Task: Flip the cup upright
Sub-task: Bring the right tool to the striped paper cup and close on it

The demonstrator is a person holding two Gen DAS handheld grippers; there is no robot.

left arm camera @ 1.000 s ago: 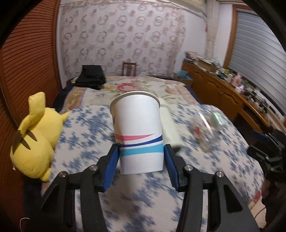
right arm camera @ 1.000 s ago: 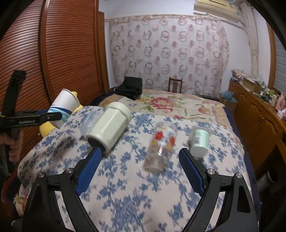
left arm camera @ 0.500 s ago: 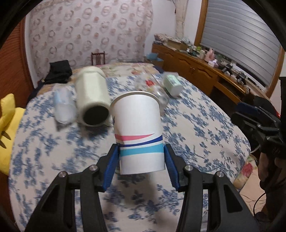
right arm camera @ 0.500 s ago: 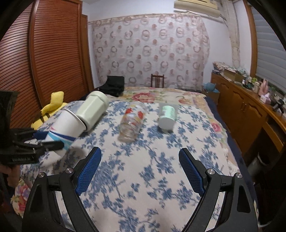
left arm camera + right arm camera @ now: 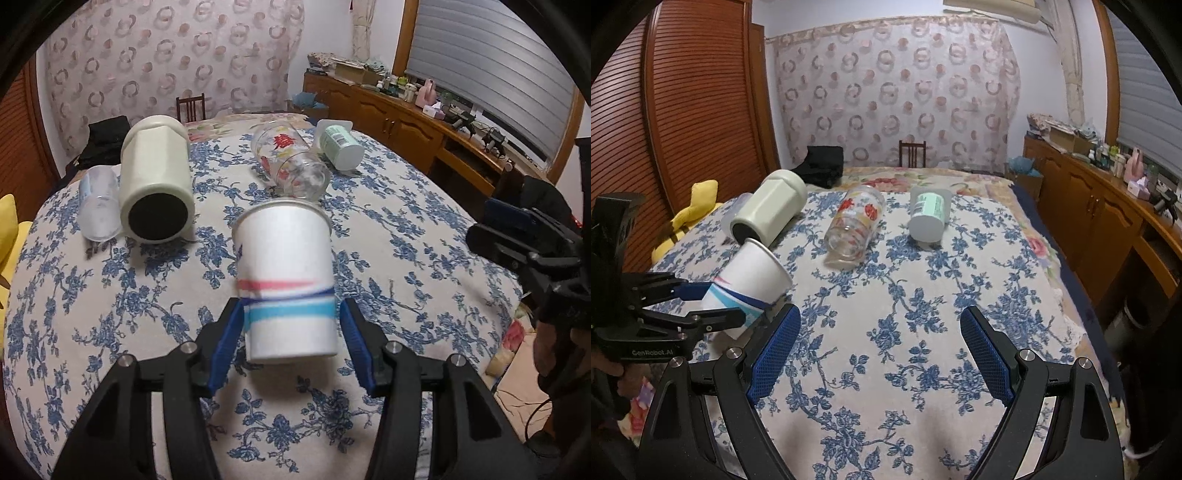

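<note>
**A:** Where's the cup right now?

**B:** My left gripper [image 5: 291, 325] has the paper cup [image 5: 286, 280] by its lower end. My left fingers [image 5: 227, 343] sit on either side of the striped band, though the left-wrist view seems to show a slim gap at the right pad, so I can't tell whether they pinch it or have just let go. From the right wrist camera the cup [image 5: 751, 278] leans, mouth up and away from me, base low over the near left part of the floral bedspread [image 5: 923, 332].

**A:** So is it standing yet?

**B:** Not by my reading. It's tilted, and the base is hidden behind my own fingers, so I can't say whether it touches the cover. I judge the turn mostly made; what's left is bringing it fully vertical, seating the base and drawing clear.

**A:** And your other side?

**B:** My right gripper [image 5: 879, 350] hangs over the bed with its fingers spread wide, nothing between them.

**A:** Anything else lying over?

**B:** Yes. A cream jar [image 5: 157, 184], a clear plastic cup [image 5: 98, 206] touching it, a printed glass [image 5: 291, 162] and a mint-green cup [image 5: 340, 146] all lie on their sides further back. If those count, most of the job remains.
</note>
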